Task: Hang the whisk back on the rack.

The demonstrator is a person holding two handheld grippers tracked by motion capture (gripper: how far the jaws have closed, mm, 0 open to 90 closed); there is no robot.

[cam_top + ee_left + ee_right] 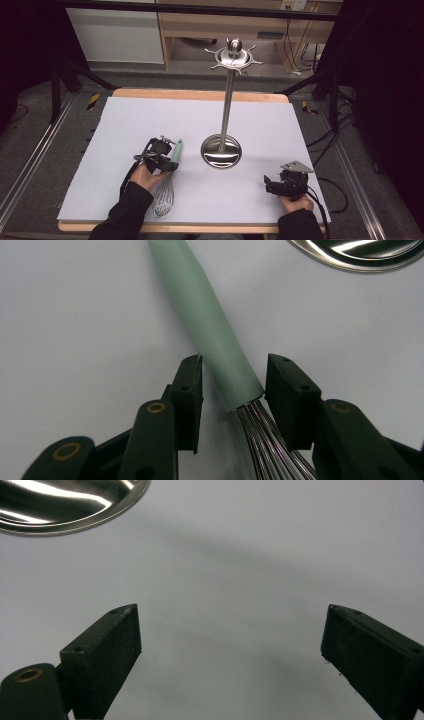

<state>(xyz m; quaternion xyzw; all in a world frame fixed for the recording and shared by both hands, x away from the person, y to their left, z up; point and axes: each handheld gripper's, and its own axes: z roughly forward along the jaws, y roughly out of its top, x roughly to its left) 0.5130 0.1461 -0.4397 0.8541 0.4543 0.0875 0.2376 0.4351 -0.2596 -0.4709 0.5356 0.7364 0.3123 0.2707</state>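
Observation:
A whisk lies on the white table, its mint-green handle (177, 150) pointing away and its wire loops (164, 197) toward the person. My left gripper (171, 165) is low over it. In the left gripper view my left gripper (235, 370) is open, with one jaw on each side of the handle (210, 325) where the wires (260, 435) begin. The right jaw is almost touching and a small gap remains at the left jaw. My right gripper (268, 184) rests at the front right, and in its own view my right gripper (232, 625) is wide open over bare table.
A steel utensil stand rises mid-table from a round base (221, 151) (360, 255) (65, 505), its pole topped by a hooked crown (235, 55). The white table (150, 120) is bare at the back and left. Dark frames and cables flank it.

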